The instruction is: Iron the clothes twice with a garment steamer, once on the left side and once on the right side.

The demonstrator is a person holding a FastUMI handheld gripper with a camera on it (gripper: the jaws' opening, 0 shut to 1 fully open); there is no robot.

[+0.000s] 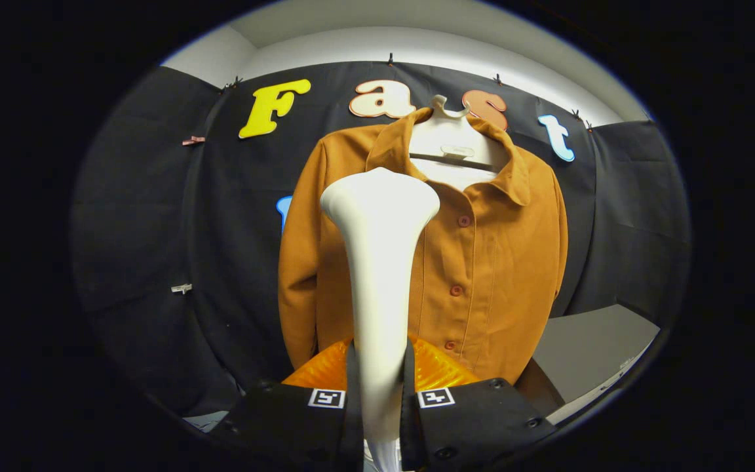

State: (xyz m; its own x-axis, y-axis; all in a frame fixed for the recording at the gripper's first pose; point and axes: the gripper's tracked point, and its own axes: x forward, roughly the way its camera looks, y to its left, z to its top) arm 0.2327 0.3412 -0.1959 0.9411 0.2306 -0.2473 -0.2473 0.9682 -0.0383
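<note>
An orange-brown button shirt [482, 262] hangs on a white hanger [449, 141] against the booth's wall, facing me. My gripper [379, 393] is shut on the handle of a white garment steamer [377, 262]. The steamer stands upright between the fingers, and its wide head [381, 196] reaches up in front of the shirt's left chest, just left of the button row. Whether the head touches the cloth I cannot tell. The lower left front of the shirt is hidden behind the steamer.
A grey table [587, 347] lies to the right, below the shirt's hem. Small clips [181, 288] pin the black cloth to the left of the shirt.
</note>
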